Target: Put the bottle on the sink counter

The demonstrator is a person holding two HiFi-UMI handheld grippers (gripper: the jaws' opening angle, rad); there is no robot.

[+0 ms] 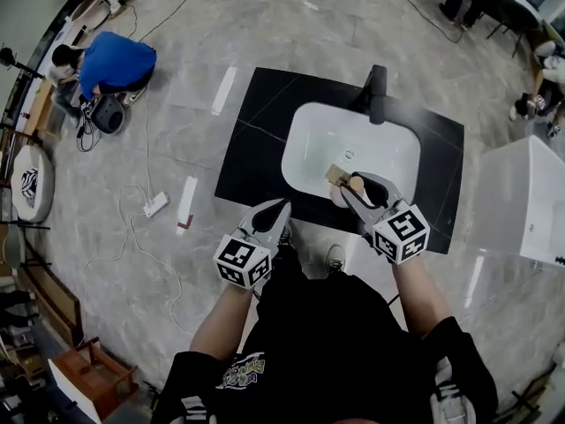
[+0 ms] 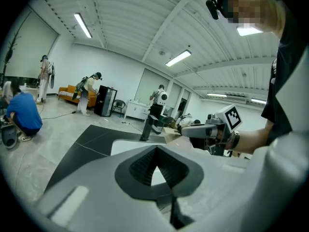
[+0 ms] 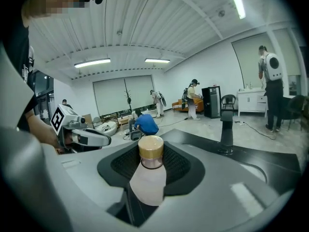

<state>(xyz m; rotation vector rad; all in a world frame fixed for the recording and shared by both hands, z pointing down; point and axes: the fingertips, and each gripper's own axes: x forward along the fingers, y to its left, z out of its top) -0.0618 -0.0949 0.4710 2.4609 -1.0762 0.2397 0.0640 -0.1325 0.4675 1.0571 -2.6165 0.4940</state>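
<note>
Evidently carrying, the right gripper (image 1: 360, 193) has its jaws clamped round the bottle's (image 3: 148, 180) body, cap beyond its fingertips, over the white basin (image 1: 353, 144). The black sink counter (image 1: 256, 122) lies ahead and beside. The left gripper (image 1: 274, 216) hangs back, closed on nothing, likely spare.

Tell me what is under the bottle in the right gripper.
The white sink basin, near its front rim. The bottle and right gripper cover the spot directly below.
</note>
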